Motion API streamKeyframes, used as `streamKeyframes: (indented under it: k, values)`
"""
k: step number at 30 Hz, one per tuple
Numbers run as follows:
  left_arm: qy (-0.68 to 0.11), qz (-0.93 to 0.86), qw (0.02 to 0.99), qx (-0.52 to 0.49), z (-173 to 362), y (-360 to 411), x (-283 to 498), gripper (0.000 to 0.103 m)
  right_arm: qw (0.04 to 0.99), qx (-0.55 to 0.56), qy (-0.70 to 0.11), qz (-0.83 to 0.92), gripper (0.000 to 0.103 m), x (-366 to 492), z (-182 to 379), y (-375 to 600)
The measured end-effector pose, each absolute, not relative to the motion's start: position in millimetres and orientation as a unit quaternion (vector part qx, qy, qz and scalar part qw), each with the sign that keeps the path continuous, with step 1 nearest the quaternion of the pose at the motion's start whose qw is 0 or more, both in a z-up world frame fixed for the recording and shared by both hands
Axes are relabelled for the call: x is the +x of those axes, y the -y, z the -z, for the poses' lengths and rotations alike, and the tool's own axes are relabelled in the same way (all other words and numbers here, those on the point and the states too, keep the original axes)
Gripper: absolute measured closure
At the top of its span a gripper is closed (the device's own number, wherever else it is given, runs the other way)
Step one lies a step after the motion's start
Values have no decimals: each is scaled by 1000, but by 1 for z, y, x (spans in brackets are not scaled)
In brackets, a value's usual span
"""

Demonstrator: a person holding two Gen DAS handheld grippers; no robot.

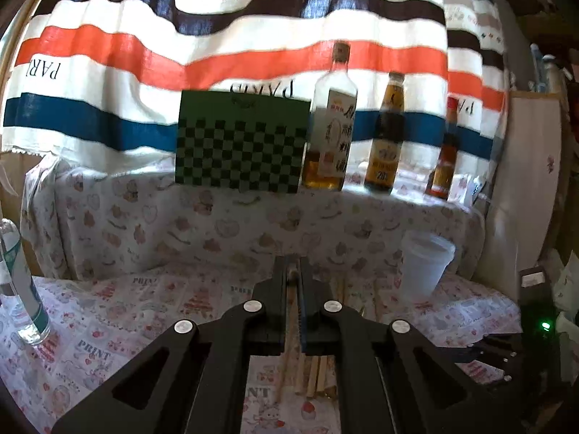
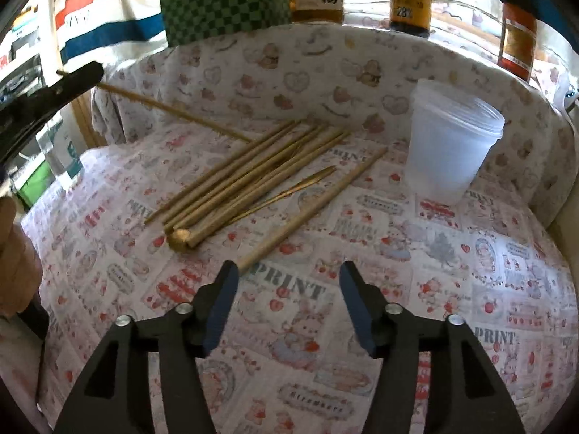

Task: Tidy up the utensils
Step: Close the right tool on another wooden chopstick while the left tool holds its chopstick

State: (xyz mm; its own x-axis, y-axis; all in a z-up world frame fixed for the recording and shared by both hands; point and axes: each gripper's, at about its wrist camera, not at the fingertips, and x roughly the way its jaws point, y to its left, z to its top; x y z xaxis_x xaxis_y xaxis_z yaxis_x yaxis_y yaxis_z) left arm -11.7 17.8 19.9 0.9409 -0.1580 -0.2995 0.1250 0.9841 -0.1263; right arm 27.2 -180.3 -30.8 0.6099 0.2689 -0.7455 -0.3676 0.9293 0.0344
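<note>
My left gripper (image 1: 293,266) is shut on one wooden chopstick (image 1: 291,311), which runs lengthwise between its jaws. From the right wrist view that gripper (image 2: 77,79) sits at the upper left, and its chopstick (image 2: 173,112) slants down toward a pile of several chopsticks (image 2: 253,177) on the tablecloth. A small gold spoon (image 2: 180,239) lies at the pile's near end. One loose chopstick (image 2: 315,206) lies apart, its near end beside the left finger of my right gripper (image 2: 289,278). The right gripper is open, with nothing between its pads. A translucent white cup (image 2: 452,144) stands upright to the right.
A green checkered box (image 1: 240,144) and three sauce bottles (image 1: 333,126) stand on the raised ledge behind. A clear bottle (image 1: 21,289) stands at the left. The patterned tablecloth (image 2: 398,289) covers the table. A hand (image 2: 14,253) shows at the left edge.
</note>
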Motion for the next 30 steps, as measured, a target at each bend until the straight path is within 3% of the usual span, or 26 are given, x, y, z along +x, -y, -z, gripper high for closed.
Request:
streamKeyframes:
  k: [7, 13, 14, 16, 21, 30]
  values:
    - [-168, 69, 981, -72, -17, -23, -7, 99, 884, -130, -409, -185, 39, 20, 44, 143]
    - [-180, 60, 978, -92, -17, -33, -3, 99, 893, -109, -412, -142, 41, 30, 48, 150]
    - [-183, 59, 977, -96, -16, -34, -1, 99, 891, -94, -418, -150, 45, 34, 48, 154]
    - [-188, 55, 976, -96, -15, -35, 1, 99, 889, -67, -427, -154, 68, 40, 48, 164]
    - [-183, 51, 979, -79, -15, -30, -1, 99, 889, -53, -432, -144, 89, 47, 47, 184]
    - [-181, 48, 980, -64, -14, -26, -1, 99, 901, -25, -426, -74, 96, 61, 43, 224]
